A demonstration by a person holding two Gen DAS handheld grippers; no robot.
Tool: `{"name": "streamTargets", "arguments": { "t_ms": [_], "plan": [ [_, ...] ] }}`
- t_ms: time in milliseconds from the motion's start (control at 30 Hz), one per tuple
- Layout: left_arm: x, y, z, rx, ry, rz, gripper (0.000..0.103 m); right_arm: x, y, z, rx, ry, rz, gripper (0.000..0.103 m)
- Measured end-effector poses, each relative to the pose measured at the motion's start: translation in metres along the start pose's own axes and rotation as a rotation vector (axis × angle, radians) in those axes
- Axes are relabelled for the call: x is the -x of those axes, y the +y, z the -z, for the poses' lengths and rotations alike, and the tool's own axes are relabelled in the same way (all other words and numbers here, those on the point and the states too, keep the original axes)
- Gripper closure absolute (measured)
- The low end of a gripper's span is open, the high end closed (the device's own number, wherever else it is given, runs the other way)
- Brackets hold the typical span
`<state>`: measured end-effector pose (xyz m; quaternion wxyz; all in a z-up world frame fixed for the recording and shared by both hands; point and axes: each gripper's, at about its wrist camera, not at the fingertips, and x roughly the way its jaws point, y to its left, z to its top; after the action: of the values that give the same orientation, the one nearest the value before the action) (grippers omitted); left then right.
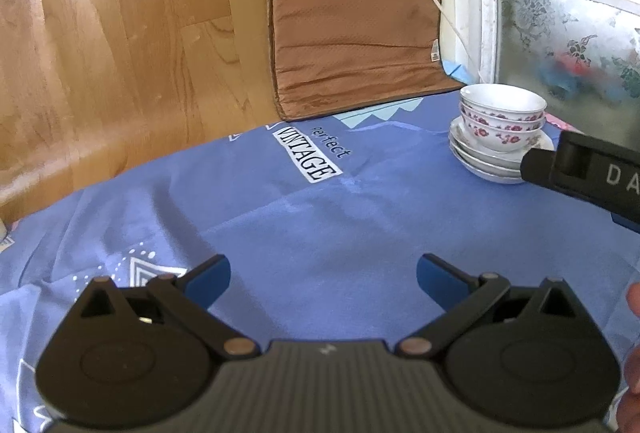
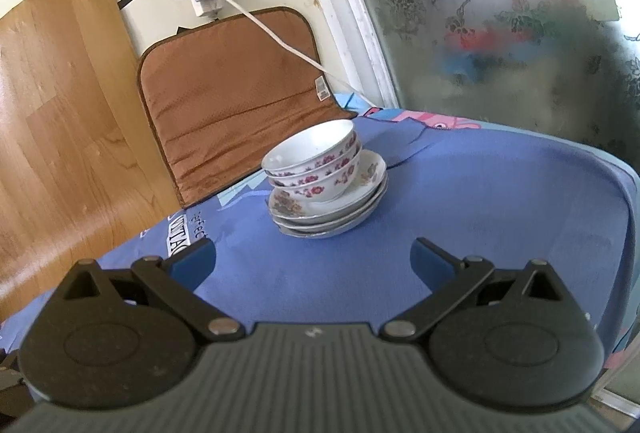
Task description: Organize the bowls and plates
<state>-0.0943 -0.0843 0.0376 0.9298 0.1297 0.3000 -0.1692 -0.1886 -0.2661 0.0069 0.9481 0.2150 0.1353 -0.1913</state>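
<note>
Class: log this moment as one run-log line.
left gripper open, empty | right gripper open, empty | bowls nested on plates | blue cloth

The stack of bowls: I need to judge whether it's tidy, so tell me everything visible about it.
The stack of bowls is three nested white bowls, glossy like ceramic, with red-purple flower bands outside. The top one is empty and upright. The stack leans slightly and sits off-centre on a pile of floral plates, which rests on the blue tablecloth. Only the top plate touches the bowls; neither gripper does.
</note>
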Motion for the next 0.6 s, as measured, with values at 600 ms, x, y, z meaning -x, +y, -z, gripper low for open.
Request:
{"name": "streamTargets", "arguments": {
  "t_ms": [600],
  "plan": [
    [0.017, 0.007, -0.006, 0.018, 0.018, -0.042, 0.0, 0.003, 0.001, 0.0, -0.003, -0.004, -0.021, 0.0]
  ]
}}
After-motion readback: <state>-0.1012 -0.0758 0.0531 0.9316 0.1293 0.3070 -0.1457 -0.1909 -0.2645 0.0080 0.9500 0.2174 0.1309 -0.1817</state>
